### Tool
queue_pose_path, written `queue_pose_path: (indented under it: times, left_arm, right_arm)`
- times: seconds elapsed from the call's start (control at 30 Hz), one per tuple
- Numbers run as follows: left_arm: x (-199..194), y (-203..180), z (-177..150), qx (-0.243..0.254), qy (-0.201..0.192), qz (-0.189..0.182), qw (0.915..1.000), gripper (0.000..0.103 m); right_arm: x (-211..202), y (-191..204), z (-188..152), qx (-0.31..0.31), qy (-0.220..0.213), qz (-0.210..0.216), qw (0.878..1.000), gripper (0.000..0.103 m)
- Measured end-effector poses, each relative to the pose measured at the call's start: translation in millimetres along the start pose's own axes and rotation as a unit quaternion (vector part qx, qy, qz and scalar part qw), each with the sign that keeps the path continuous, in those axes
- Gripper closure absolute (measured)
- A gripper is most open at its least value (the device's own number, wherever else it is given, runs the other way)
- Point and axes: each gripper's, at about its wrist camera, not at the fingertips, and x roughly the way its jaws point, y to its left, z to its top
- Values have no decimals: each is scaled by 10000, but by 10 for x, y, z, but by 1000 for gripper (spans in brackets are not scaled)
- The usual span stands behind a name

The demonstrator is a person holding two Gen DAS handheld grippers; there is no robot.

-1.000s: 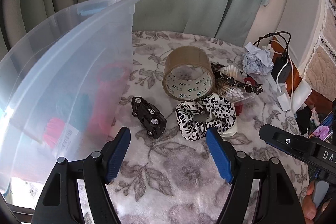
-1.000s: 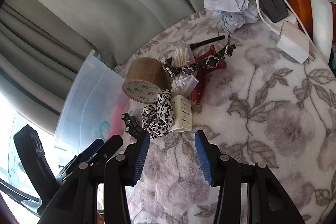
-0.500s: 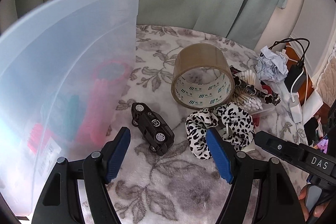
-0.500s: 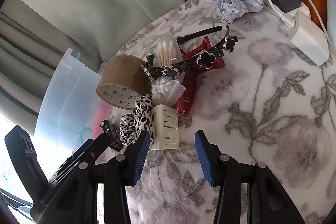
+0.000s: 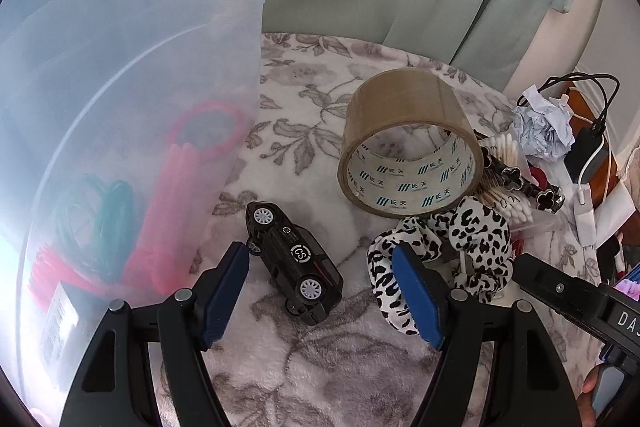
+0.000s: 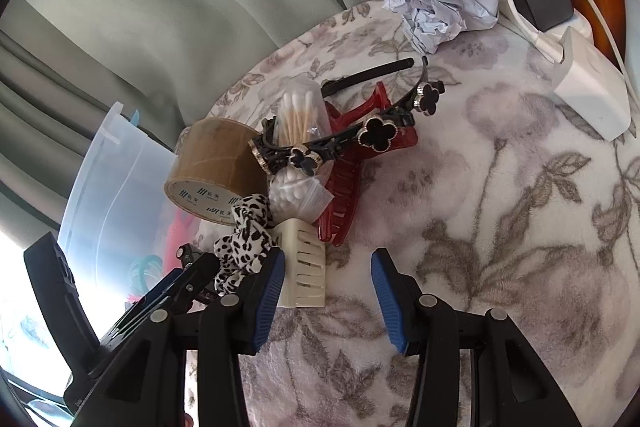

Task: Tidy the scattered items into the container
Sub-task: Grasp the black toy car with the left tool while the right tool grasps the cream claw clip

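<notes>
A: Where does the left gripper [image 5: 320,291] stand?

B: Its jaws are spread wide and hold nothing. The black toy car [image 5: 294,261] lies on the floral cloth [image 5: 320,367] between the blue pads, touching neither. The clear container [image 5: 132,75] rises at nine o'clock in that view, with pink and teal things inside.

A: And the rest of the scatter?

B: The brown tape roll [image 5: 408,147] sits at one o'clock from the car; the spotted scrunchie [image 5: 440,239] lies at three o'clock.

A: The right gripper [image 6: 328,287]?

B: Also open and empty. The cream hair clip [image 6: 302,263] lies just by its left pad; the red claw clip [image 6: 352,183], cotton swabs [image 6: 298,119] and black headband [image 6: 376,131] pile at twelve o'clock.
</notes>
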Motion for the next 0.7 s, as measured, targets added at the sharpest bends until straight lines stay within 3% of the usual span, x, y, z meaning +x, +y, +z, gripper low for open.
queue_pose_path:
  times: [0.3, 0.7]
  left_arm:
    - [13, -1, 0, 27, -58, 72, 10000, 55]
    - [12, 4, -14, 118, 12, 49, 9999, 65]
  right_arm:
    - [2, 8, -20, -16, -13, -20, 10000, 54]
    - [67, 90, -61, -176, 73, -41, 9998, 54]
